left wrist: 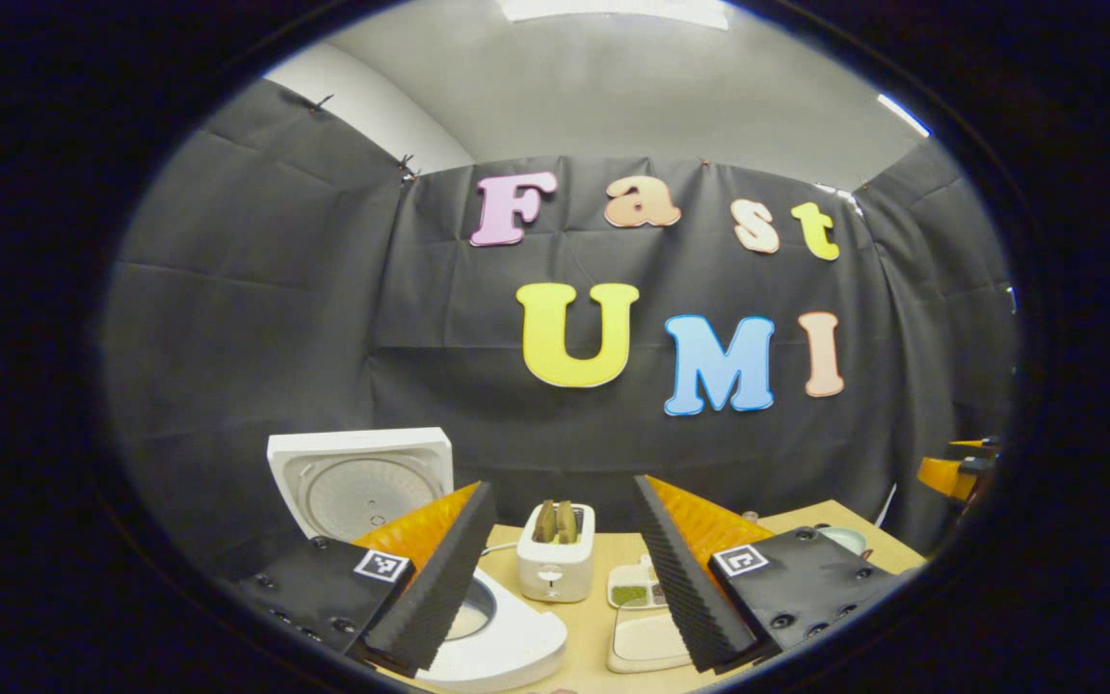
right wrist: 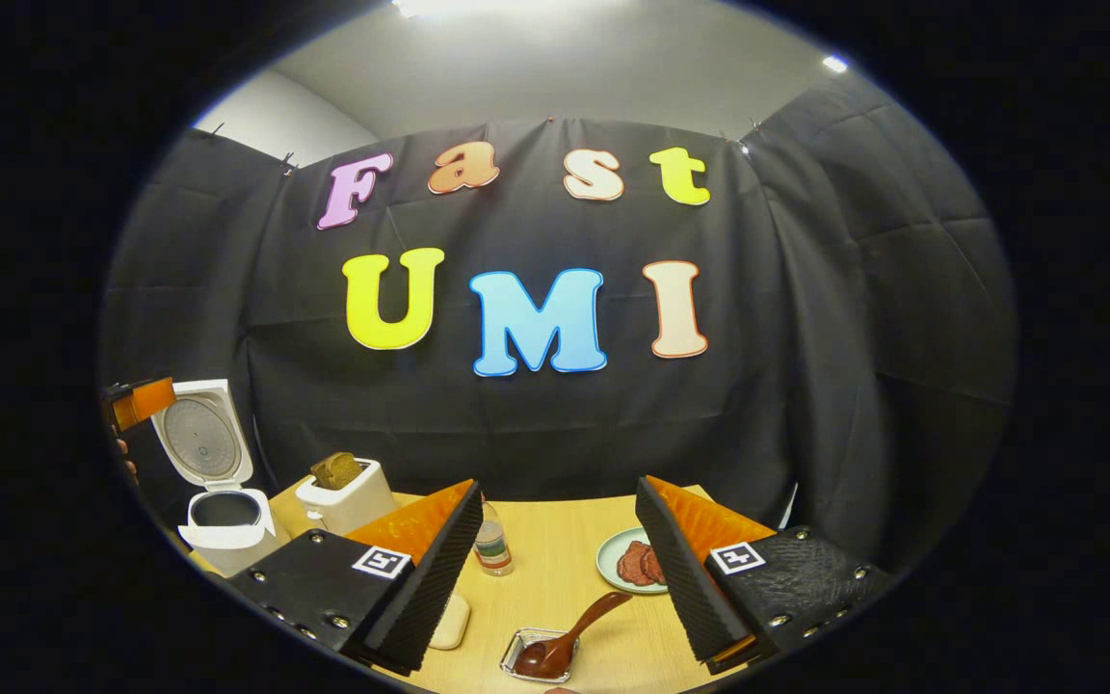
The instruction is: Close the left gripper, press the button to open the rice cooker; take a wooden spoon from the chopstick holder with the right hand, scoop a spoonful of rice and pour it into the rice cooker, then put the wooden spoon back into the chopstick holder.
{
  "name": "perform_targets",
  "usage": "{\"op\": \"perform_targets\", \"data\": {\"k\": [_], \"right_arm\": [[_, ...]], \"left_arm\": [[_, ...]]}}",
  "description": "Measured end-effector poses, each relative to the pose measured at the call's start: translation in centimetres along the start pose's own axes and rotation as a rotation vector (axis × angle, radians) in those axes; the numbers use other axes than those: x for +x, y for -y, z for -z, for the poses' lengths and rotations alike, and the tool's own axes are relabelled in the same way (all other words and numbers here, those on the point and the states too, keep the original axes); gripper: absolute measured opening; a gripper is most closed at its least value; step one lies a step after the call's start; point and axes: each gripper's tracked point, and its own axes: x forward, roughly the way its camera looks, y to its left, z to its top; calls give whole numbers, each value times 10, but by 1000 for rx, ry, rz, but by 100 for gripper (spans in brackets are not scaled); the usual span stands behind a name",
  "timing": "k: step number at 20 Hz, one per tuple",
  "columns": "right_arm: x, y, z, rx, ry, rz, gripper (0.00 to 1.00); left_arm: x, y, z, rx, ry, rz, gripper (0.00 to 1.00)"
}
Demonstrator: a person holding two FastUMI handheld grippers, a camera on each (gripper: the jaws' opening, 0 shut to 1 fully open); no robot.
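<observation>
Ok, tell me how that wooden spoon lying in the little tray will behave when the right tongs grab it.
The wooden spoon looks rigid and probably light. Its handle sticks up past the small tray, so it may pivot or tip out if nudged. The glossy finish suggests it could slip, and the shallow tray might slide along with it.

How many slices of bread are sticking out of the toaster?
2. Both slices stand side by side in the slots of the white toaster, on the table between the open rice cooker and a tray. More could be hidden inside.
</observation>
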Motion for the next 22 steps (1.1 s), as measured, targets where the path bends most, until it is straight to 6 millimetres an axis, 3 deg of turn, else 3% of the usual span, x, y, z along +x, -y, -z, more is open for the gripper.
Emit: {"op": "perform_targets", "data": {"k": [2, 6, 9, 10, 12, 13, 16, 19, 21, 22], "right_arm": [[9, 10, 20, 17, -52, 14, 97], [26, 29, 55, 46, -147, 41, 97], [44, 36, 97, 72, -256, 40, 97], [49, 38, 112, 84, -291, 43, 97], [58, 46, 137, 111, -343, 64, 98], [61, 48, 150, 140, -373, 68, 97], [71, 51, 185, 202, -459, 87, 97], [83, 47, 208, 232, -525, 68, 98], [93, 43, 219, 247, -557, 62, 94], [95, 41, 224, 258, -565, 55, 87]], "left_arm": [[-3, 12, 0, 1, 11, 17, 94], [-6, 31, 10, 16, -14, 48, 99], [-5, 35, 19, 27, -44, 57, 99], [-3, 39, 25, 23, -61, 66, 94], [-1, 39, 34, 21, -94, 65, 99], [0, 39, 35, 20, -103, 64, 95], [2, 36, 36, 23, -108, 52, 99], [4, 36, 38, 25, -117, 53, 99], [5, 34, 41, 30, -127, 50, 99], [7, 34, 43, 31, -133, 48, 99]]}}
